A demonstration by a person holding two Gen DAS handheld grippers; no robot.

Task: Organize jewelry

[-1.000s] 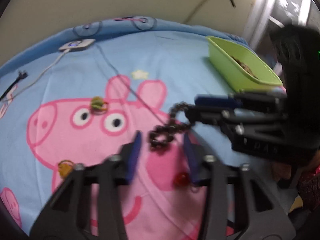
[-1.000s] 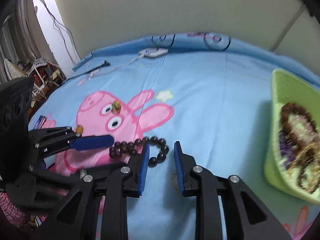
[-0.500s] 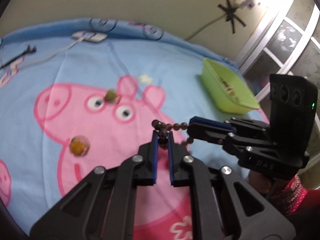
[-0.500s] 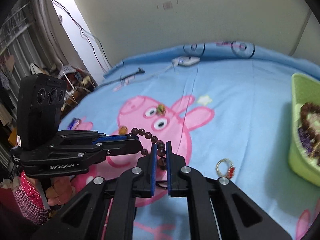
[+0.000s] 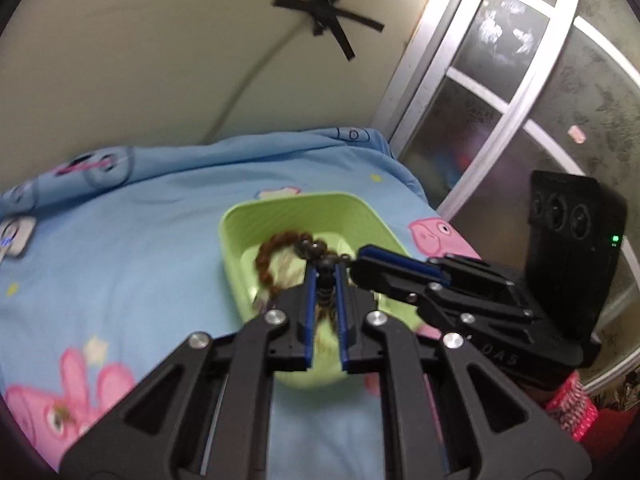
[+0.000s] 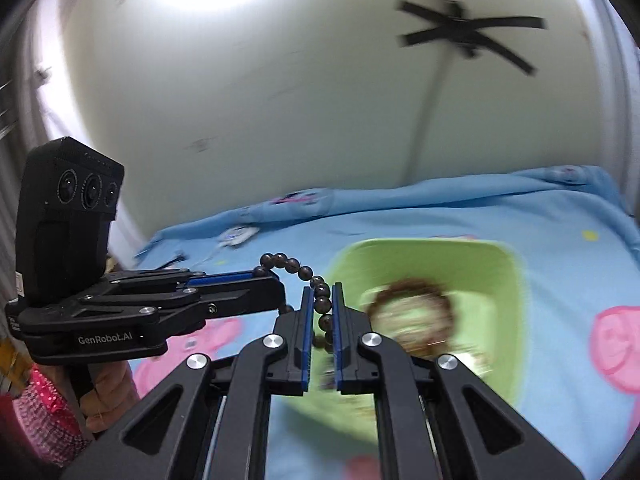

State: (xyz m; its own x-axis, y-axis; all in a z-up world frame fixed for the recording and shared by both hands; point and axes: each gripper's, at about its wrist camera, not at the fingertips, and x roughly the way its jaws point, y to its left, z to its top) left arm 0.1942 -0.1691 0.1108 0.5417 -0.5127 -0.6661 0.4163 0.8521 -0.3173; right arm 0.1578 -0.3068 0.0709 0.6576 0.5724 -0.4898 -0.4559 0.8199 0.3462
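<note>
A dark bead bracelet [image 6: 298, 267] hangs stretched between my two grippers. My left gripper [image 5: 325, 272] is shut on one end of it [image 5: 326, 280], and my right gripper [image 6: 321, 294] is shut on the other end. Both hold it in the air just above the green tray [image 5: 240, 224], which also shows in the right wrist view [image 6: 508, 280]. A brown bead bracelet [image 5: 266, 256] and other jewelry lie inside the tray. The right gripper shows in the left wrist view [image 5: 356, 260], the left gripper in the right wrist view [image 6: 276, 280].
The tray sits on a blue Peppa Pig bedspread [image 5: 120, 264] by the wall and window [image 5: 520, 92]. A white charger [image 5: 14, 236] lies at the far left. A small jewel [image 5: 60, 414] rests on the pig print.
Both grippers, shut on the dark bead bracelet, lifted it off the bedspread and carried it right, over the green tray.
</note>
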